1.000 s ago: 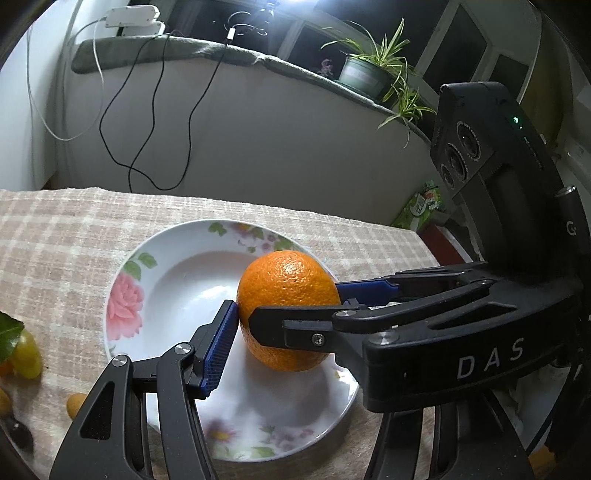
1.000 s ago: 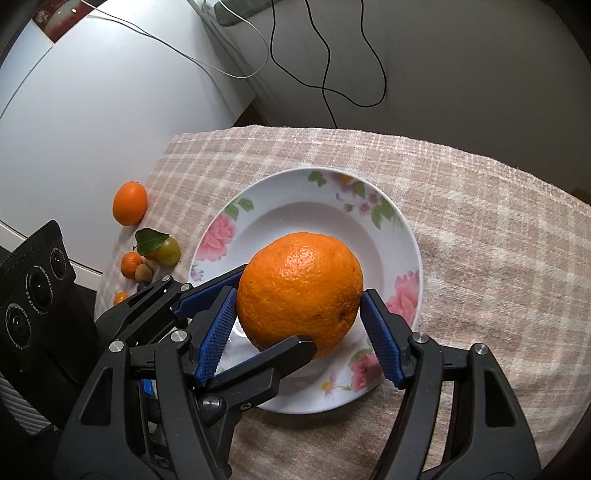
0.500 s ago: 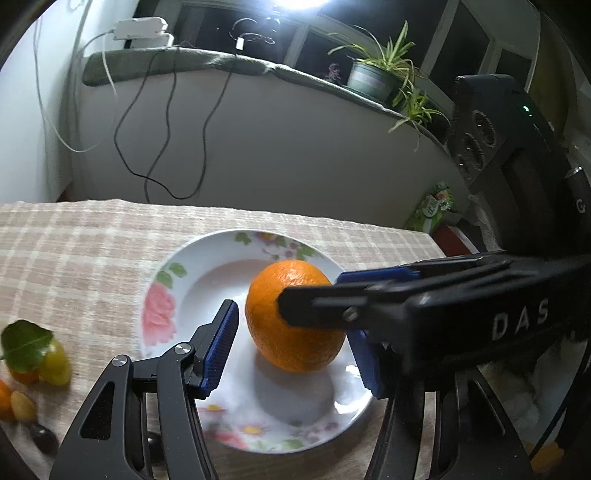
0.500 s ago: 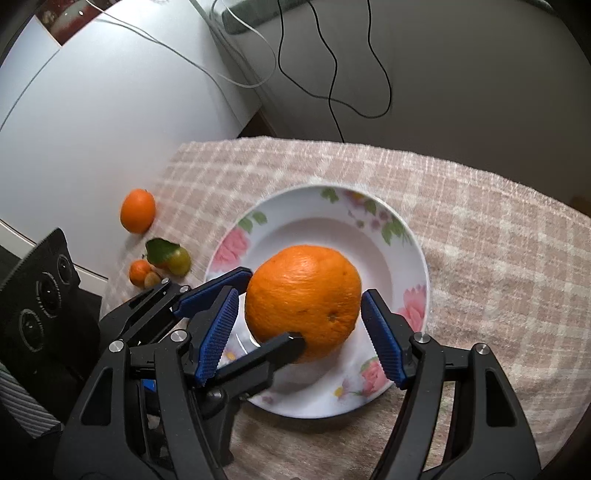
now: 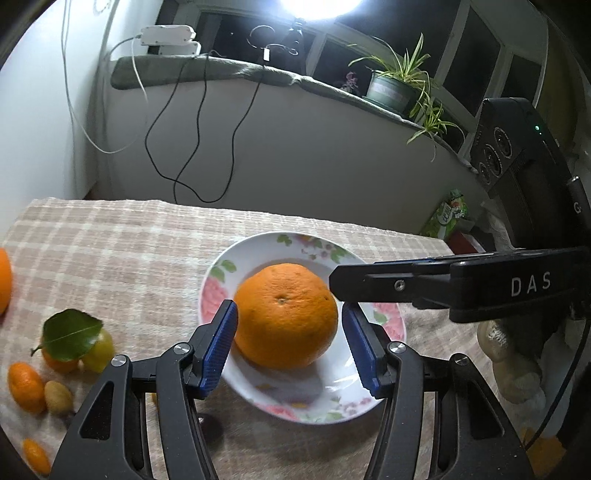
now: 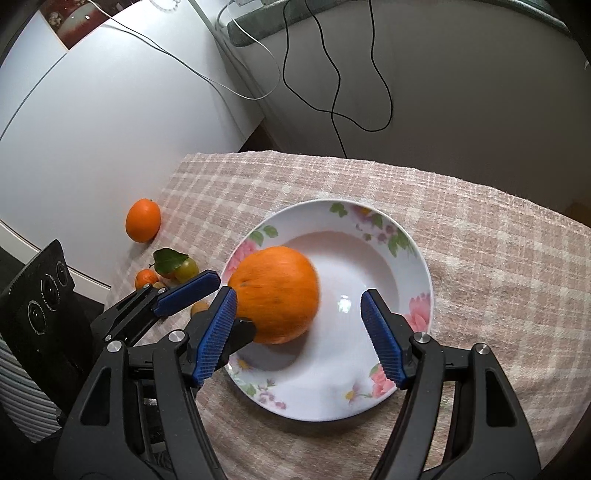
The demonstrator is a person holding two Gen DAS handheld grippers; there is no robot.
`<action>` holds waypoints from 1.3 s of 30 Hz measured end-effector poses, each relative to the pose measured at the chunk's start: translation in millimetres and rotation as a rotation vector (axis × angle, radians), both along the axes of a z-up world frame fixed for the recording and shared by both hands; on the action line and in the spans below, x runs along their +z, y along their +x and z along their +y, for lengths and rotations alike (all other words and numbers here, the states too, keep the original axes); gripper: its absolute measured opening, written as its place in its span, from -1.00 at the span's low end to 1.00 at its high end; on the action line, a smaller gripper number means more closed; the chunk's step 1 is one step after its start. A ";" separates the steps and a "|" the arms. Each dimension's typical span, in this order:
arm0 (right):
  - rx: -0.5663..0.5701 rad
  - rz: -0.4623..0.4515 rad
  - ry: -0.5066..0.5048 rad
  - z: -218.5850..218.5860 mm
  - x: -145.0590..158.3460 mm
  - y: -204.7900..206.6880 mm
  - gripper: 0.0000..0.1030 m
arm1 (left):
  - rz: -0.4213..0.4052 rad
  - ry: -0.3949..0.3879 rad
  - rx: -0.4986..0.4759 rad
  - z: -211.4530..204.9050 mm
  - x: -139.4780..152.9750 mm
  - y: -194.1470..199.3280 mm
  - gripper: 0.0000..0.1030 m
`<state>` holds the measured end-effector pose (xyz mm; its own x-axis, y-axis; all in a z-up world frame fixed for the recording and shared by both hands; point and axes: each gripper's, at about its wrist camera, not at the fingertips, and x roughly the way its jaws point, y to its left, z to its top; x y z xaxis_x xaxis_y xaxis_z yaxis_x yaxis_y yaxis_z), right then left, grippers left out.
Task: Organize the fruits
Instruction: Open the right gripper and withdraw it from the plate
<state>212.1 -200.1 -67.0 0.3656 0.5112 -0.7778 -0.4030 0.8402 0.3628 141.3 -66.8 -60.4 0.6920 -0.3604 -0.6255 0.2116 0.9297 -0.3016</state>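
Checked cloth covers the table (image 6: 480, 258), with the floral plate (image 6: 413, 254) near its middle; the big orange (image 6: 275, 293) now sits on the plate's left side, blurred as if rolling, free of the right gripper (image 6: 299, 334), whose jaws stand apart beside it; a second ago it lay between them. The left gripper (image 5: 288, 349) has swung round to bracket it, pads (image 5: 218, 349) not visibly pressing; smaller fruits (image 6: 166, 269) wait on the cloth.

Bright lamp (image 5: 317, 7) glare overhead; orange (image 6: 275, 295) motion-blurred; fisheye edges dark, warped.
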 end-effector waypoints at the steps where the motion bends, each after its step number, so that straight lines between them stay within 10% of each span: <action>1: 0.001 -0.003 0.001 0.8 0.8 -0.7 0.41 | -0.002 0.003 0.002 0.8 0.7 0.1 0.10; 23: 0.062 -0.176 -0.026 33.0 28.6 -55.7 0.41 | -0.066 0.068 0.105 46.8 21.5 -61.6 0.15; 39: 0.223 -0.283 -0.123 104.6 32.6 -84.9 0.81 | -0.045 0.124 0.287 129.1 14.7 -112.4 0.41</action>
